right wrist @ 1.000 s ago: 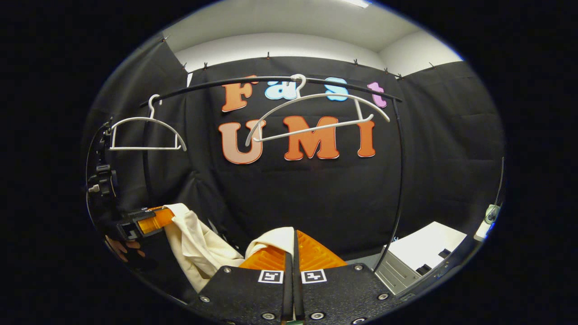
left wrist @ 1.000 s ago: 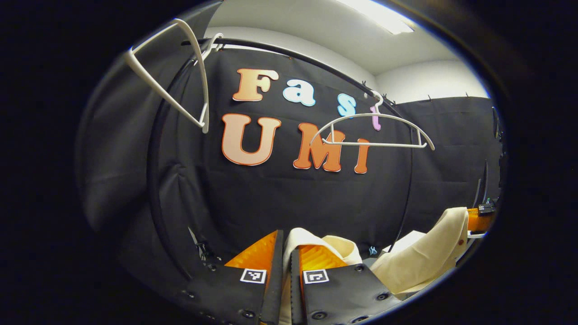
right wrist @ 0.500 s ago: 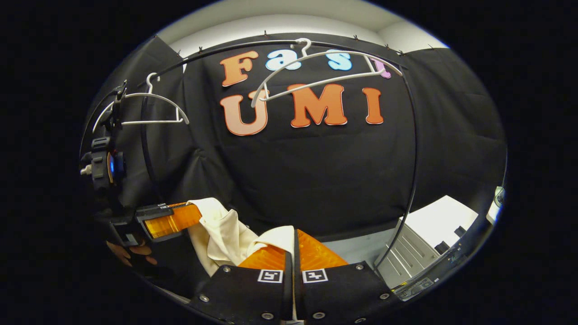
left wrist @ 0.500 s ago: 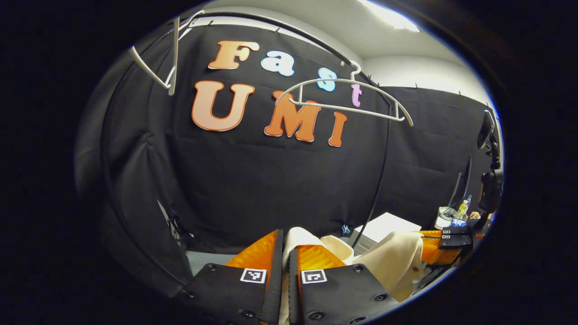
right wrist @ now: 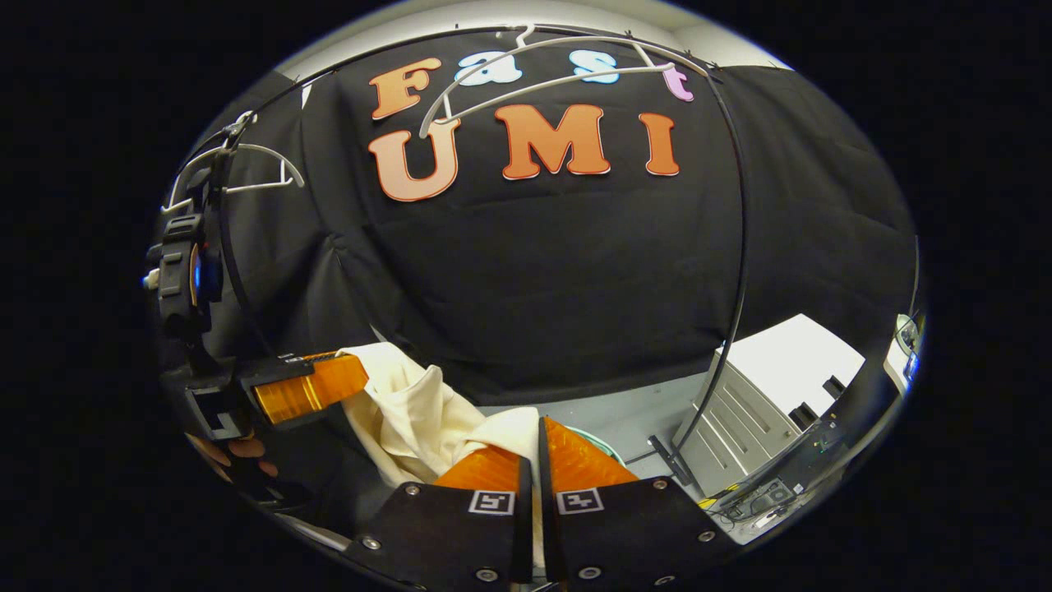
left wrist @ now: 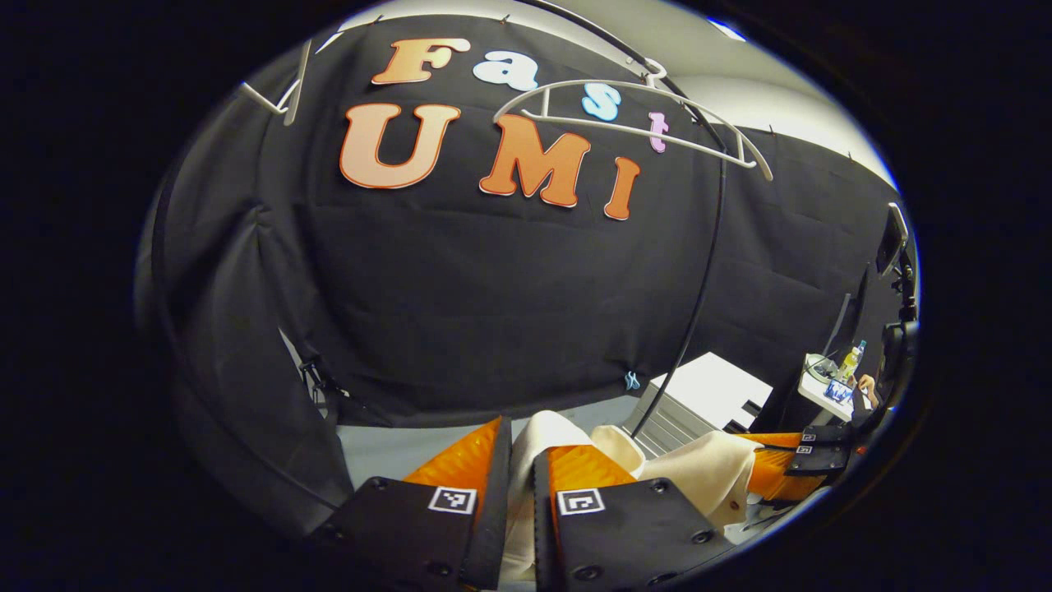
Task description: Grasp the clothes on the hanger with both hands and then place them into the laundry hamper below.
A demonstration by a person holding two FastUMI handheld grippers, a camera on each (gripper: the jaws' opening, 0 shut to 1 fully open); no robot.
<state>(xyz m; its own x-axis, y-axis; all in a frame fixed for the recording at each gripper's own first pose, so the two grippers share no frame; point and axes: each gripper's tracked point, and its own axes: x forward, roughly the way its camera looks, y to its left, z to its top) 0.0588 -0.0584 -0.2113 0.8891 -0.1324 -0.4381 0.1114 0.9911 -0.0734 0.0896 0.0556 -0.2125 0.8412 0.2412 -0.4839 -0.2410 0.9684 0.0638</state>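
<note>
A cream garment (left wrist: pixel 707 473) hangs stretched between my two grippers, off the hangers. In the left gripper view my left gripper (left wrist: pixel 520 448) is shut on one end of the cloth, and the right gripper (left wrist: pixel 793 460) holds the other end at the far right. In the right gripper view my right gripper (right wrist: pixel 538 444) is shut on a fold of the garment (right wrist: pixel 411 411), and the left gripper (right wrist: pixel 312 393) pinches it at the left, with a hand (right wrist: pixel 238 452) below. A bare white hanger (right wrist: pixel 534 78) hangs on the black rail high above. I cannot make out the hamper.
A second bare white hanger (right wrist: pixel 238 168) hangs at the rail's left end. A black rail post (right wrist: pixel 735 271) runs down to the grey floor (right wrist: pixel 625 415). A white cabinet (right wrist: pixel 781 370) stands at the right. A small table with bottles (left wrist: pixel 834 378) is at the far right.
Both grippers have come down with the garment held between them. The hangers and rail now sit higher in both views, and the grey floor has come into sight.
</note>
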